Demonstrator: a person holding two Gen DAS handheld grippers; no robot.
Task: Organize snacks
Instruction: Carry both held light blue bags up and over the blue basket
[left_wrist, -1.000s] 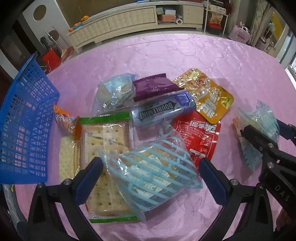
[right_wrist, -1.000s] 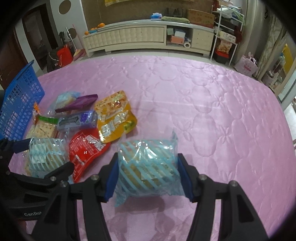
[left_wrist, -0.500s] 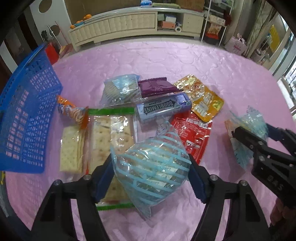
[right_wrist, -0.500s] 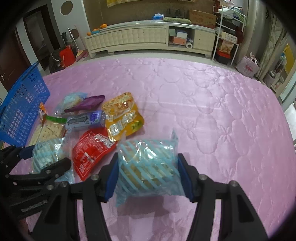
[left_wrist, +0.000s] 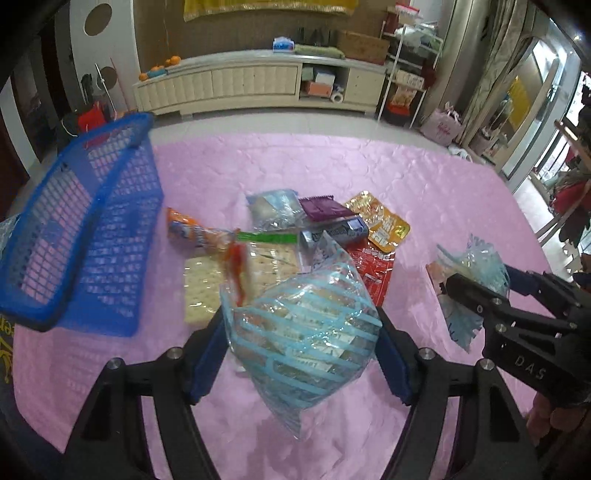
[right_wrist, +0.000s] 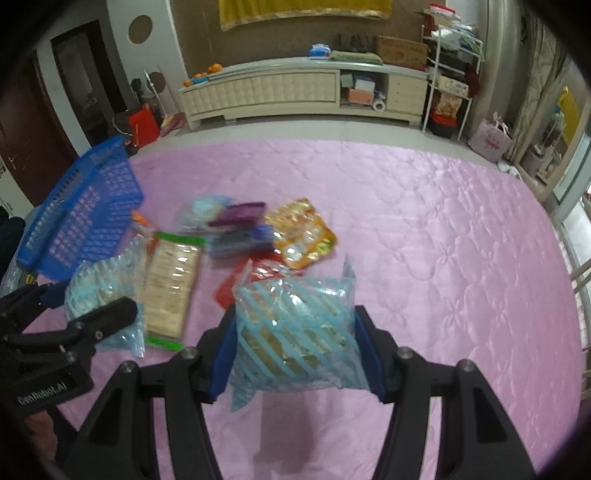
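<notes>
A blue-striped snack bag is clamped in the left gripper, lifted above the pink tablecloth just right of the blue basket. The right gripper pinches a matching bag (farther from the basket), beyond the snack pile.

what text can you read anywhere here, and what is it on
"DAS" on the black body of the right claw, seen from the left wrist view.
"GenRobot.AI", faint, on the black body of the left claw, seen from the right wrist view.
The print on the gum pack, the red packet, the orange packet and both blue-striped bags is too blurred to read.
</notes>
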